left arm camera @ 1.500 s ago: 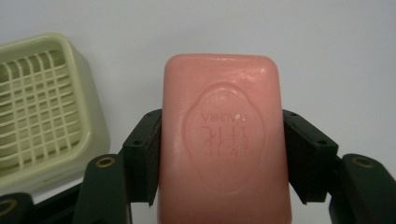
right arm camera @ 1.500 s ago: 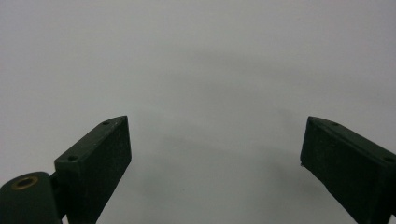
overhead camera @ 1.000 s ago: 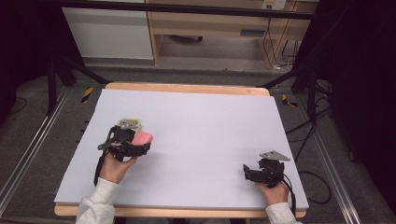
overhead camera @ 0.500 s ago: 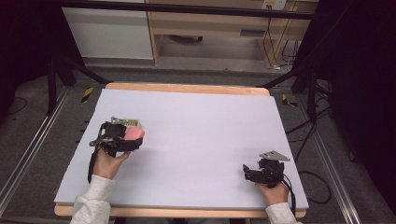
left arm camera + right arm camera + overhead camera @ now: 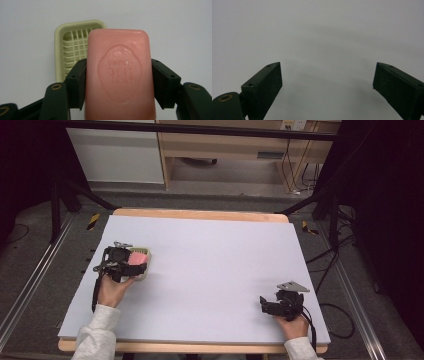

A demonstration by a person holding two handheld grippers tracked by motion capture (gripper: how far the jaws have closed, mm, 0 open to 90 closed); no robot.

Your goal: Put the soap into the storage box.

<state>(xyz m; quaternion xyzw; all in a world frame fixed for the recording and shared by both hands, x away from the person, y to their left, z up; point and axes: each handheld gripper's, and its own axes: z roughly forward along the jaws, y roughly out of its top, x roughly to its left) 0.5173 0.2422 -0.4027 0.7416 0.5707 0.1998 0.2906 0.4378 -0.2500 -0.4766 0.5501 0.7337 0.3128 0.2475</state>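
With my left gripper (image 5: 120, 85) clamped on the long sides of the pink soap bar (image 5: 119, 75), I hold it just above the pale green soap dish (image 5: 75, 42) on the worktop (image 5: 220, 265), apparently to set it in, while my right gripper (image 5: 270, 306) rests open and well apart.

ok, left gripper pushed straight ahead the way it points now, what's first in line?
Probably the pale green soap dish. The left gripper is shut on the pink soap bar, and the dish lies just beyond on the table, slightly off to one side. The gap is hard to judge.
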